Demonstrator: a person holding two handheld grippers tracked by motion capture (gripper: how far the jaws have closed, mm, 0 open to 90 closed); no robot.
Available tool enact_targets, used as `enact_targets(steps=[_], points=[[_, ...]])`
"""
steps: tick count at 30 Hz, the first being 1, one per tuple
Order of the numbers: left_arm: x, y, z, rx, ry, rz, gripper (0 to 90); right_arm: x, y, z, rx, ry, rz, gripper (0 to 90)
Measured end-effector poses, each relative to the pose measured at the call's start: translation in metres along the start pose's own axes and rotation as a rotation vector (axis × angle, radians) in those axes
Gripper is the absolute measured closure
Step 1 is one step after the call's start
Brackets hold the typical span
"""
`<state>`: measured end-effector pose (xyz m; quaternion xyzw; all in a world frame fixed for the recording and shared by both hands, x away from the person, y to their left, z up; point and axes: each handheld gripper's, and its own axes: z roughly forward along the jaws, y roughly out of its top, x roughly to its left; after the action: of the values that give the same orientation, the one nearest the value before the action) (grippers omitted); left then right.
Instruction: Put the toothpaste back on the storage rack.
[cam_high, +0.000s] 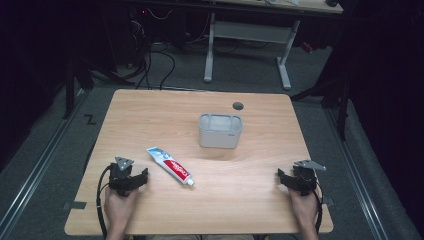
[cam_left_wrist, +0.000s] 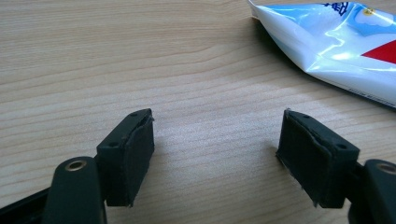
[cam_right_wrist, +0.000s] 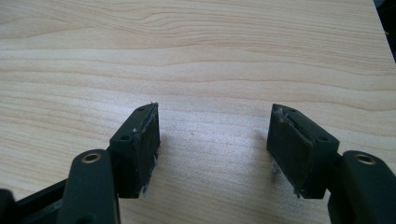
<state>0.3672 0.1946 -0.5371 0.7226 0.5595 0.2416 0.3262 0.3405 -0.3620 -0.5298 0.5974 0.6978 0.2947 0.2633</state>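
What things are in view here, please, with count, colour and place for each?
toothpaste tube: one, white, blue and red, lying flat on the table, left of centre, cap toward the person.
container: one, grey, open-topped, standing at the table's middle, behind the tube.
table: one, light wood, round dark hole near its far edge.
desk frame: one, white legs, on the floor beyond the table.
left gripper: one, black, near left corner, jaws open, holding nothing.
right gripper: one, black, near right corner, jaws open, holding nothing.

wooden table (cam_high: 150, 107) with toothpaste tube (cam_high: 170, 166), grey container (cam_high: 220, 131)
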Motion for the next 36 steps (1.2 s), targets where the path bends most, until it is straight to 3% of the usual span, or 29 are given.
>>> enact_targets(steps=[15, 21, 27, 36], points=[[0.001, 0.001, 0.000, 0.005, -0.009, 0.006, 26.6, 0.001, 0.000, 0.000, -0.001, 0.011, -0.013, 32.5], [-0.002, 0.004, -0.001, 0.034, 0.009, -0.008, 29.4, 0.001, 0.000, 0.000, 0.000, 0.014, -0.014, 32.0], [-0.007, 0.005, -0.008, 0.047, -0.019, -0.037, 32.4, 0.001, 0.000, 0.000, 0.001, 0.018, -0.016, 31.4], [-0.021, 0.015, -0.020, 0.028, -0.060, -0.045, 32.2, 0.002, -0.001, -0.001, 0.005, 0.021, -0.019, 31.1]])
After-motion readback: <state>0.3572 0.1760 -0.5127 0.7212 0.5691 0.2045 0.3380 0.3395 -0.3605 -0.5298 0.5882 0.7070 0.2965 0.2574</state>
